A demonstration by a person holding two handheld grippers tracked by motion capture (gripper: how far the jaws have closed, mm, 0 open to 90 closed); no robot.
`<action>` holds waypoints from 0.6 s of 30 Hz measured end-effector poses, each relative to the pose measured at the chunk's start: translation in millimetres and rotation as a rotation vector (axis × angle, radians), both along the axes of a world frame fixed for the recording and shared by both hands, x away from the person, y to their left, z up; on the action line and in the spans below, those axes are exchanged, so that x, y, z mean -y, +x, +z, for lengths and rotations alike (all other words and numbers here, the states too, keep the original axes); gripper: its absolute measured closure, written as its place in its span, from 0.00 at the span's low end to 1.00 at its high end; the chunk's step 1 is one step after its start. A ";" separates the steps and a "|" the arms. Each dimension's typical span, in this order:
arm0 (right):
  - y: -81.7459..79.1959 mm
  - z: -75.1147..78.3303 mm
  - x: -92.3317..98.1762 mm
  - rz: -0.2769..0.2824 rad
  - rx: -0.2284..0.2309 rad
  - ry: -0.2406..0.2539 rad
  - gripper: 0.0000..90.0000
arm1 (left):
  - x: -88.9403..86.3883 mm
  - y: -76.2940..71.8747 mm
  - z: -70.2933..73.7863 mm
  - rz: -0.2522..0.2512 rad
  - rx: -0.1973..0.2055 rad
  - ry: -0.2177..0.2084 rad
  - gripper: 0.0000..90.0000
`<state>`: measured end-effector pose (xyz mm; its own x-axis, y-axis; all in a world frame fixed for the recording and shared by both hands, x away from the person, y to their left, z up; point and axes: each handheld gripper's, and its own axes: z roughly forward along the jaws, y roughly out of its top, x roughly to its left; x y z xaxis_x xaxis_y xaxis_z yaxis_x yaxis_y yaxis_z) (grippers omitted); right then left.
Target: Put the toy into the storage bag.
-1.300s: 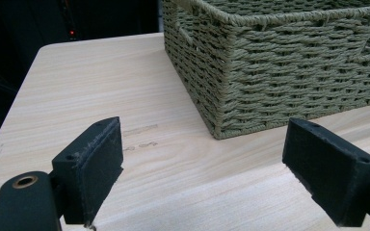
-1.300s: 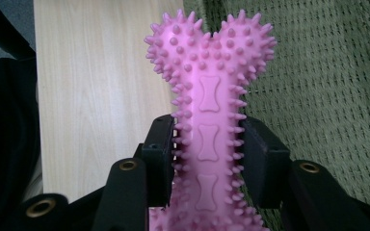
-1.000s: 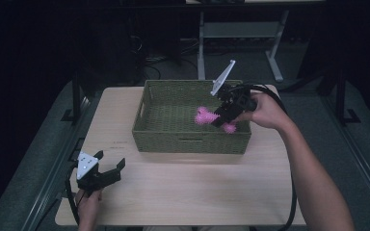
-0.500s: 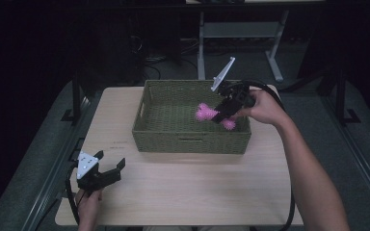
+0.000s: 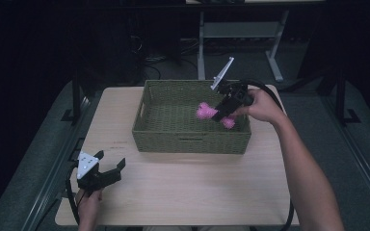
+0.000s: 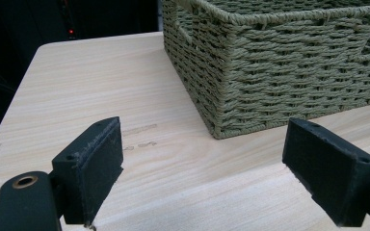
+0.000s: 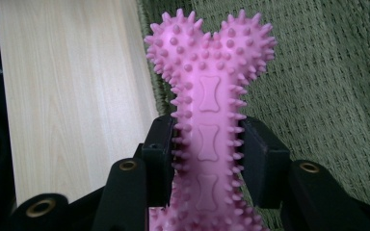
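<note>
A pale wooden table (image 5: 183, 187) is carrying a rectangular woven green basket (image 5: 191, 140), which is sitting toward the far centre of the top. In the left gripper view the basket's near corner (image 6: 250, 77) is standing beyond the jaws, apart from them, on bare wood.

The person's right forearm is reaching in from the lower right of the high view, and the right hand (image 5: 262, 105) is holding the right gripper (image 5: 220, 113) over the right part of the basket, above its interior. The jaws are pressing against both sides of the shaft of a pink spiked bone-shaped toy (image 5: 205, 112), so this gripper is gripping the toy. In the right gripper view the toy (image 7: 211, 96) is rising between the two black pads, its knobbed end pointing away over the basket's woven floor, with the table surface lying at the left.

The left hand (image 5: 88, 204) is holding the left gripper (image 5: 110, 166) at the near left corner of the table. Its jaws are standing wide apart, holding and touching nothing; table wood is showing between the pads (image 6: 94, 166).
</note>
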<state>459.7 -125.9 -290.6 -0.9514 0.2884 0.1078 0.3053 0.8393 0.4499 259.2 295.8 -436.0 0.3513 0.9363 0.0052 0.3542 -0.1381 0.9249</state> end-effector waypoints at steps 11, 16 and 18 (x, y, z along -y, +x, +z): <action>14.5 -14.2 -0.9 -0.020 -0.027 -0.012 0.65 | 0.6 0.1 -0.1 0.001 0.002 0.001 0.15; 18.9 -18.7 -1.8 -0.027 -0.038 -0.014 0.65 | 0.4 0.2 -0.1 -0.001 -0.001 0.003 0.15; 20.2 -20.3 -2.2 -0.028 -0.041 -0.014 0.65 | 0.5 0.2 -0.1 -0.002 -0.002 0.004 0.15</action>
